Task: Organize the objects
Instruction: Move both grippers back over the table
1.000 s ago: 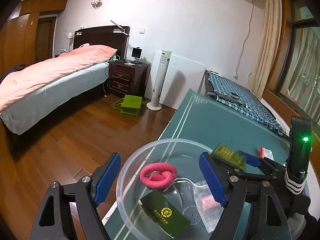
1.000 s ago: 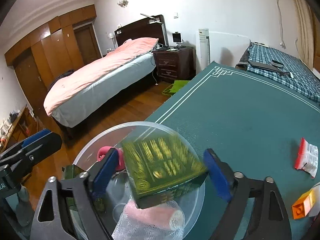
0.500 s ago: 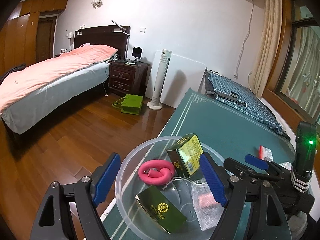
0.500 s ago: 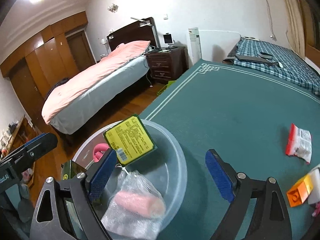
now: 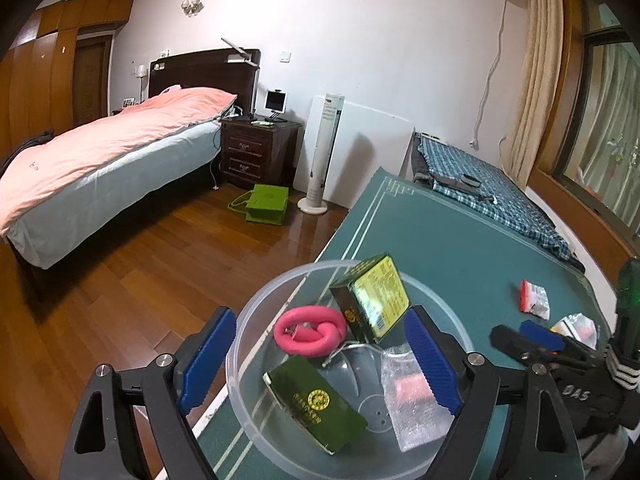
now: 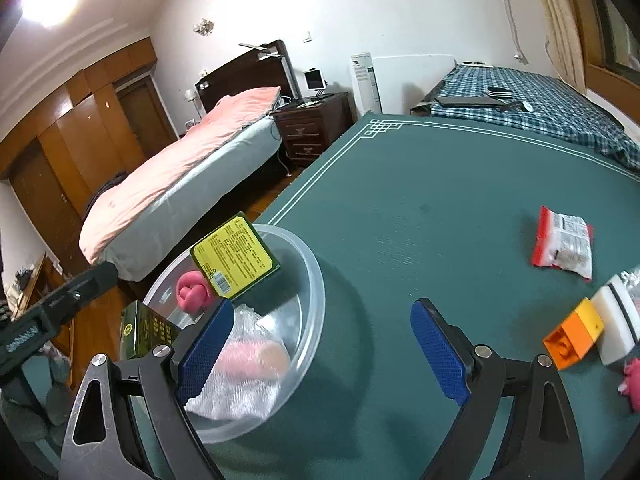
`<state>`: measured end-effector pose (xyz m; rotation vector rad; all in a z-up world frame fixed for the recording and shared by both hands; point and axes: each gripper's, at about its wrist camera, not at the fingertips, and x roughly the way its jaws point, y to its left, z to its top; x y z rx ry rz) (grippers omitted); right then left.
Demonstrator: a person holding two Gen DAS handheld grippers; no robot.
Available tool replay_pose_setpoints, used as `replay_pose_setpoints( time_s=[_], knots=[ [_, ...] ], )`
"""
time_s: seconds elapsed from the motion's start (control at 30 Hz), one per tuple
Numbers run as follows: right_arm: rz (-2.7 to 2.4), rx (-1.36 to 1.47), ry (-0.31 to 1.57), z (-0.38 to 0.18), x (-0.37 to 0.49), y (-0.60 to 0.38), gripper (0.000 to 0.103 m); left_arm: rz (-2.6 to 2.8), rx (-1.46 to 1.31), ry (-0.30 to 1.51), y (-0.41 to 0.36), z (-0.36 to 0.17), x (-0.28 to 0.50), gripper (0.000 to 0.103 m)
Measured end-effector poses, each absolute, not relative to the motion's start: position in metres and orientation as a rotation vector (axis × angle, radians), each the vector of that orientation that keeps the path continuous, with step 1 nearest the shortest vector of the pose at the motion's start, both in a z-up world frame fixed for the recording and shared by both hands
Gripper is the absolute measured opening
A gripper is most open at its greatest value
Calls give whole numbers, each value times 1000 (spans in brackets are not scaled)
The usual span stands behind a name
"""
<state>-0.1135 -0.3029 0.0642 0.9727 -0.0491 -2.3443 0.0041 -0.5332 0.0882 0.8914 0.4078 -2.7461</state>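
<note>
**Left wrist view: clear bowl filled, both grippers empty**

Left wrist view, nearest first: the left gripper (image 5: 320, 364) has its blue-padded jaws spread wide on either side of the clear plastic bowl (image 5: 256, 420), holding nothing. Inside the bowl lie a flat dark green box (image 5: 316, 404), a bubble-wrapped pink item (image 5: 414, 394) and a pink ring toy (image 5: 310, 330). A second green box with a yellow label (image 5: 374, 300) stands tilted against the bowl's far wall. The bowl sits at the left edge of the green table (image 5: 452, 240), just above the wooden floor (image 5: 120, 280).

From the right wrist camera, the right gripper (image 6: 322, 350) is also spread open and empty, its left finger in front of the bowl's rim and its right finger over bare cloth. To its right, an orange and yellow block (image 6: 574, 334) touches a white sponge (image 6: 616, 322). Farther out a red and white snack packet (image 6: 564, 242) lies alone on the table. Beyond stand a pink-covered bed (image 5: 100, 152) and a dark nightstand (image 5: 256, 152).
</note>
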Motion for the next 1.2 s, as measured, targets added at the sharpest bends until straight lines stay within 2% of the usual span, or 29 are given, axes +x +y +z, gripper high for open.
replay_pose_setpoints(
  time_s=[0.5,1.2],
  knots=[
    [-2382,988,-113,62,-98,-262,91,-2631,1015,379,-538,51,17,89],
    [-2453,1016,-199,55,-85,-200,91,-2575,999,321,-537,43,38,93]
  ],
)
